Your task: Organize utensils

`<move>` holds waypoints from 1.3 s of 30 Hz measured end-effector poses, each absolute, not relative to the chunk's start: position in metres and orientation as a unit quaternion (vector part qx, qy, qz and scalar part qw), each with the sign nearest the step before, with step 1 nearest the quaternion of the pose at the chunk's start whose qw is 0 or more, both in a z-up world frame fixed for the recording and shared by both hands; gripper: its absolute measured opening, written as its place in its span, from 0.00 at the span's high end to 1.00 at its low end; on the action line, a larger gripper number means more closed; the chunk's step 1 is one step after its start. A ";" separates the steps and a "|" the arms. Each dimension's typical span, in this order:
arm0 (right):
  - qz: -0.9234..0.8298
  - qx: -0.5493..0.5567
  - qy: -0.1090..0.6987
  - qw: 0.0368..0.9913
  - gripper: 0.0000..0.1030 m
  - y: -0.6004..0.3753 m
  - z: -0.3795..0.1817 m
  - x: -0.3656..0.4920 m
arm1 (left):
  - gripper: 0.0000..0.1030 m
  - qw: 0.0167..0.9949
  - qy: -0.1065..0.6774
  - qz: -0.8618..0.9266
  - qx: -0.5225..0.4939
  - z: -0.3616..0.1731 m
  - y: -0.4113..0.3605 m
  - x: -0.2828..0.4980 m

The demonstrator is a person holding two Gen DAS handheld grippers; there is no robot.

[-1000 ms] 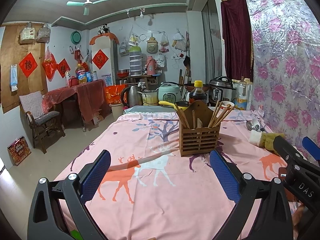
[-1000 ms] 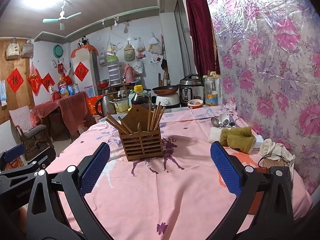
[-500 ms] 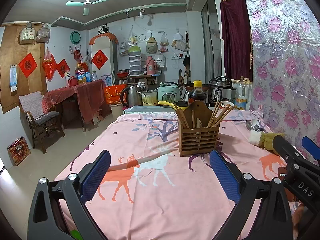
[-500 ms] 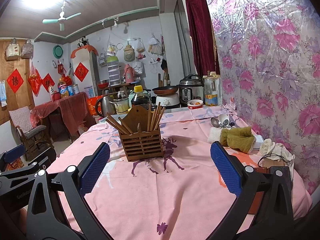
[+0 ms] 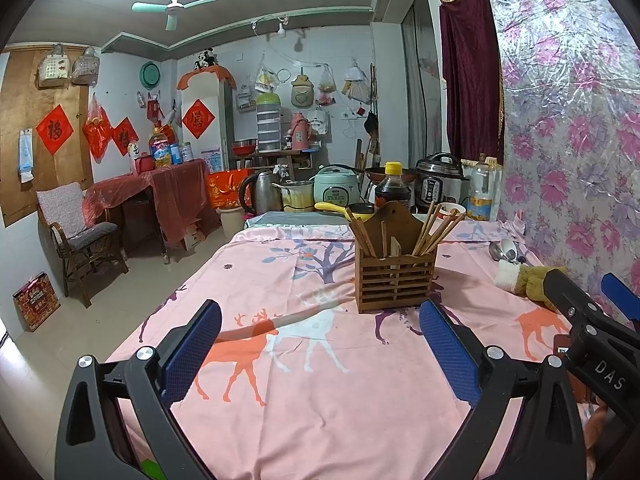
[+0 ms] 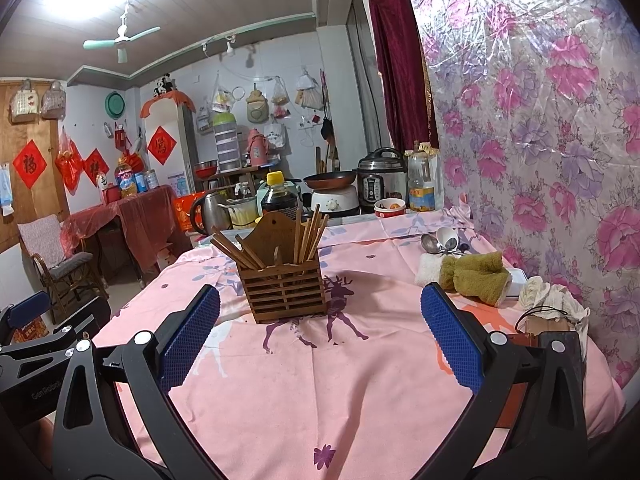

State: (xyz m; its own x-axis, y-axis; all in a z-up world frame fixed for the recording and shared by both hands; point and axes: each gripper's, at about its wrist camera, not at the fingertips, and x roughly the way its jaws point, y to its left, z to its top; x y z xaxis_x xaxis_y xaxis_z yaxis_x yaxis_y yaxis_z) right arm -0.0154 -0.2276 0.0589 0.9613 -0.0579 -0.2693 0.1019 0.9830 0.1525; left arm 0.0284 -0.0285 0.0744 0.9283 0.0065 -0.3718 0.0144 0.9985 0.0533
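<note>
Right tool (image 6: 320,344) hovers with its blue pads wide apart and empty, as does the left tool (image 5: 320,348); the metal and white spoons (image 6: 440,242) lie ahead-right on the bench (image 6: 320,392), nearer the right, beyond the slatted wooden utensil holder (image 6: 286,290).

Green towel (image 6: 478,276) near wall, dark bottle (image 6: 279,200), pressure cooker (image 6: 380,180) behind
</note>
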 end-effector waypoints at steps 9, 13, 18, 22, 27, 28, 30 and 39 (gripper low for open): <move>-0.041 0.083 0.133 0.987 0.06 -0.228 0.059 -0.015 | 0.05 0.981 0.190 -0.004 0.026 0.075 -0.029 0.028; -0.041 0.083 0.133 0.987 0.06 -0.228 0.059 -0.016 | 0.05 0.982 0.190 -0.006 0.026 0.074 -0.032 0.028; -0.040 0.083 0.133 0.987 0.06 -0.228 0.059 -0.016 | 0.06 0.983 0.183 -0.004 0.031 0.074 -0.037 0.025; -0.041 0.084 0.133 0.987 0.06 -0.228 0.059 -0.015 | 0.06 0.982 0.185 -0.008 0.026 0.074 -0.036 0.026; -0.041 0.084 0.133 0.987 0.06 -0.228 0.060 -0.016 | 0.06 0.982 0.187 -0.006 0.022 0.074 -0.032 0.026; -0.041 0.084 0.132 0.987 0.06 -0.228 0.060 -0.016 | 0.06 0.982 0.187 -0.005 0.021 0.074 -0.031 0.027; -0.041 0.084 0.132 0.987 0.06 -0.228 0.060 -0.016 | 0.06 0.982 0.189 -0.007 0.022 0.074 -0.031 0.028; -0.041 0.084 0.132 0.987 0.06 -0.228 0.060 -0.016 | 0.06 0.980 0.196 -0.007 0.021 0.074 -0.029 0.030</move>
State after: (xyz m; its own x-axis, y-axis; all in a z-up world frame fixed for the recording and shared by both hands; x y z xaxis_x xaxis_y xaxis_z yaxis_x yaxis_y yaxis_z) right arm -0.0159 -0.2278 0.0595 0.9617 -0.0585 -0.2677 0.1030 0.9824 0.1556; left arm 0.0303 -0.0285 0.0740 0.9230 -0.0063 -0.3849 0.0224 0.9990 0.0375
